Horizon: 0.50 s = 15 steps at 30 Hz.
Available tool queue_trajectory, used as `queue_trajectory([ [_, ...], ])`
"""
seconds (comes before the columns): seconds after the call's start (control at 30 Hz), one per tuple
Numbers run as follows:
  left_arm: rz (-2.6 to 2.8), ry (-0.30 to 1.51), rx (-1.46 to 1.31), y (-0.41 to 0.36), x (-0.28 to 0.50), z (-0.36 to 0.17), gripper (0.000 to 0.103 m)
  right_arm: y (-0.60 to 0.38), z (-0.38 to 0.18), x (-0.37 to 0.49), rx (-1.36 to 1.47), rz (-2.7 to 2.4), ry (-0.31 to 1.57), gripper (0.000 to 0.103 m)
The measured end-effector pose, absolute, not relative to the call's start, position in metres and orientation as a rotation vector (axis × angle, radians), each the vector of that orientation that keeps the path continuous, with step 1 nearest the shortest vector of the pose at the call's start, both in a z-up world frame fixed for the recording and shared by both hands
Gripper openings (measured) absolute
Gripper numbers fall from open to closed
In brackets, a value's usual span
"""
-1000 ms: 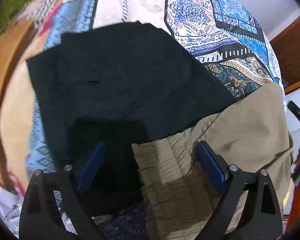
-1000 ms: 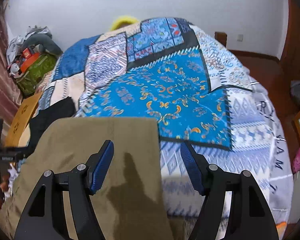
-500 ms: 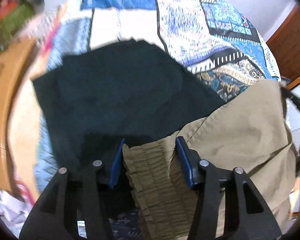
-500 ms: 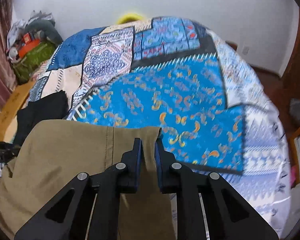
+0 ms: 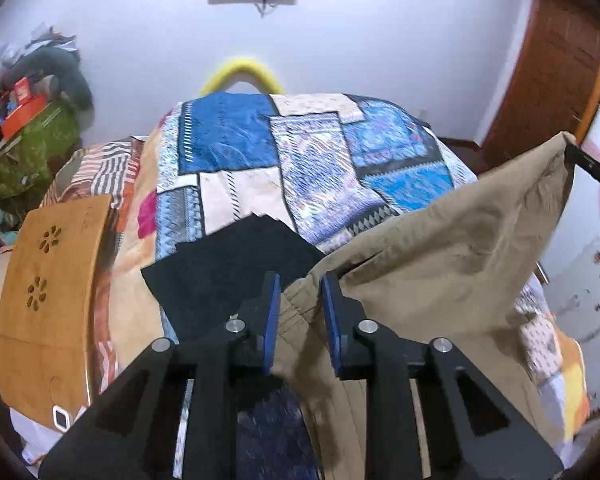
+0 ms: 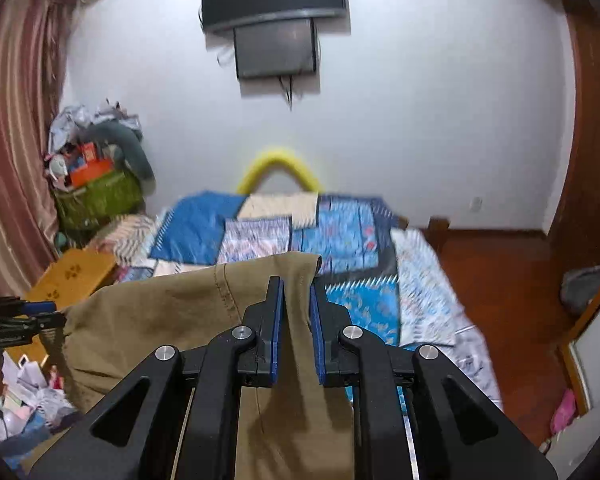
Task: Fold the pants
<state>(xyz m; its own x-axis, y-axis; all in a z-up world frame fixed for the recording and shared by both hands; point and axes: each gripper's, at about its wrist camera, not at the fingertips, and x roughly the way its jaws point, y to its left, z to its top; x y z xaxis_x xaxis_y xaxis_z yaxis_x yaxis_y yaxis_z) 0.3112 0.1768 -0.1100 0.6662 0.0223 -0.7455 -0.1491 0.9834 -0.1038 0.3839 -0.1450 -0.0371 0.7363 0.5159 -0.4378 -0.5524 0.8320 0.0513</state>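
Khaki pants (image 5: 440, 248) stretched between both tongs, left gripper (image 5: 300, 312) just closed on waistband, right gripper (image 6: 296, 320) clenched on the other end, above bed (image 5: 260, 168)

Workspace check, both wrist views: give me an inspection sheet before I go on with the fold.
Surface: bed under a patchwork quilt, blue and cream patches.
Job's things: khaki pants raised off the quilt, stretched between both claws; gathered waistband at the left one.
Clutter: folded black garment on the quilt beside the pants; wooden lap tray at the bed's left edge; green basket piled with things in the corner.
Grippers: left claw has just been closing, pads pressing the waistband; right claw shut on the pants' far edge.
Cables: loose wires hang below the wall screen.
Surroundings: striped curtain, yellow curved thing behind the bed, wooden floor.
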Motion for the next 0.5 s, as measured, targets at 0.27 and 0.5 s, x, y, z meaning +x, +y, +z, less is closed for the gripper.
queue_trajectory([
  [0.27, 0.041, 0.894, -0.069, 0.139, 0.260, -0.132, 0.008, -0.174, -0.062, 0.304, -0.124, 0.600, 0.466, 0.011],
  [0.5, 0.064, 0.973, -0.122, 0.143, 0.243, -0.158, 0.015, -0.202, -0.102, 0.278, -0.062, 0.576, 0.555, 0.011],
])
